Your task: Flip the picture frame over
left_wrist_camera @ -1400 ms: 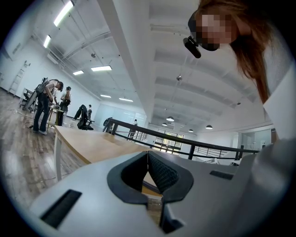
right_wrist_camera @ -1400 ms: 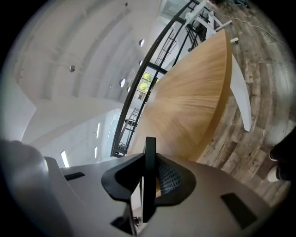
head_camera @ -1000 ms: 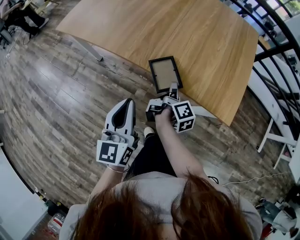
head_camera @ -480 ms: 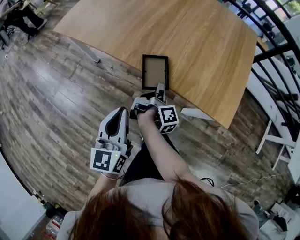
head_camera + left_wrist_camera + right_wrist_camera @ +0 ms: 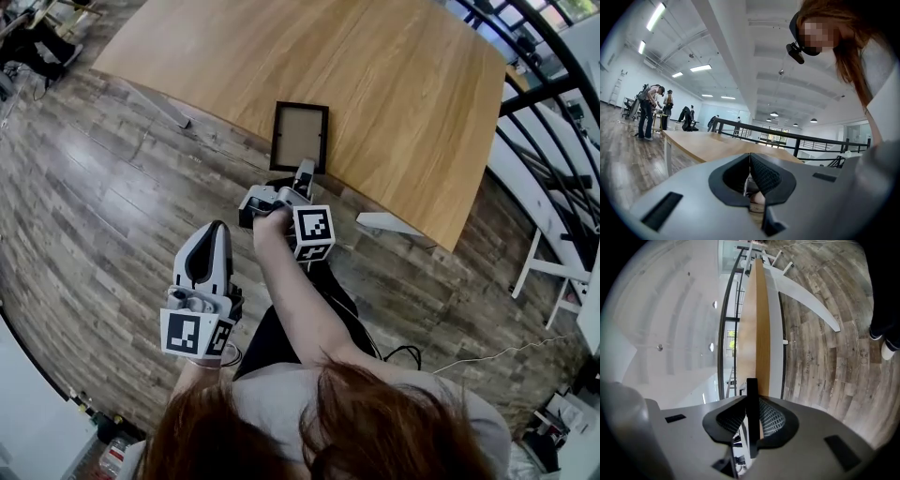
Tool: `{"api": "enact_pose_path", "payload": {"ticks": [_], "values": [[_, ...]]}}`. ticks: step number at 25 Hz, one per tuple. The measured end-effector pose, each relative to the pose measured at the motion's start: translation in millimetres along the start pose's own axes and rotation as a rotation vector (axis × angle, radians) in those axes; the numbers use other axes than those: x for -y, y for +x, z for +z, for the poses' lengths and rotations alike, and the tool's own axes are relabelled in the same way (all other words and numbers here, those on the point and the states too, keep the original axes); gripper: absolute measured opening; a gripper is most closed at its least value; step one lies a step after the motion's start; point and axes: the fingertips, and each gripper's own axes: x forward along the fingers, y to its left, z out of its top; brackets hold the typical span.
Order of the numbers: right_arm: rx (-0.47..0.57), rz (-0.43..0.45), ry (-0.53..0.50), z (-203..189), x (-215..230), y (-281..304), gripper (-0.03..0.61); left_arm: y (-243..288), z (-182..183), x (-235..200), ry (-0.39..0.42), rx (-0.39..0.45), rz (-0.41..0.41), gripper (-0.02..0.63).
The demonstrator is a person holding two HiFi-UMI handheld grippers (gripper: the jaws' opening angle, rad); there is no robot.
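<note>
Nearest the person, the left gripper (image 5: pixel 214 227) hangs over the wood floor (image 5: pixel 94 187), short of the table; its jaws are pressed together with nothing between them, so it gives the frame no support; if the frame gets away, nothing on that side would catch it.

Further out, the right gripper (image 5: pixel 305 169) is clamped narrow on the near edge of the picture frame (image 5: pixel 300 136); its own view shows the thin black bar of that edge pinched between the ribbed pads.

The frame lies on the table (image 5: pixel 375 75), close to the near edge, plain brown panel upward; whether it rests fully flat or is slightly tipped I cannot tell.

The likely trouble comes from that grip; it takes only one slim rail, so once the frame is lifted and rolled its weight may swing it about the pads or slide it out; being so close to the table's edge, a slip toward the person could send it to the floor, and any glass in it might crack; a hurried turn could also slap the far edge on the wood.

As for writing, none can be read; the marker cube (image 5: pixel 312 232) carries only black-and-white square patterns; the frame's panel looks blank, and no brand shows on either gripper.
</note>
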Motion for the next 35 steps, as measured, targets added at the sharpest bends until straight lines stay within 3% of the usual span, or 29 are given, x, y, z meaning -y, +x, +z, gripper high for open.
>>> {"api": "enact_pose_path", "payload": {"ticks": [12, 15, 17, 27, 31, 35], "values": [[0.012, 0.052, -0.023, 1, 0, 3, 0.087, -10, -3, -3, -0.011, -0.009, 0.029, 0.008], [-0.025, 0.009, -0.119, -1, -1, 4, 0.087, -10, -5, -3, -0.016, -0.017, 0.028, 0.008], [-0.043, 0.004, -0.121, -1, -2, 5, 0.089, -7, -6, -2, -0.021, -0.018, 0.029, 0.008], [-0.211, 0.071, -0.338, -12, -11, -3, 0.150, -5, -18, 4, -0.046, -0.031, 0.012, 0.008], [-0.262, 0.063, -0.318, -13, -5, -7, 0.212, 1, -19, 14, -0.051, -0.027, -0.019, 0.008], [-0.326, 0.044, -0.347, -13, 3, -18, 0.229, 5, -20, 14, -0.070, -0.009, -0.023, 0.008]]}}
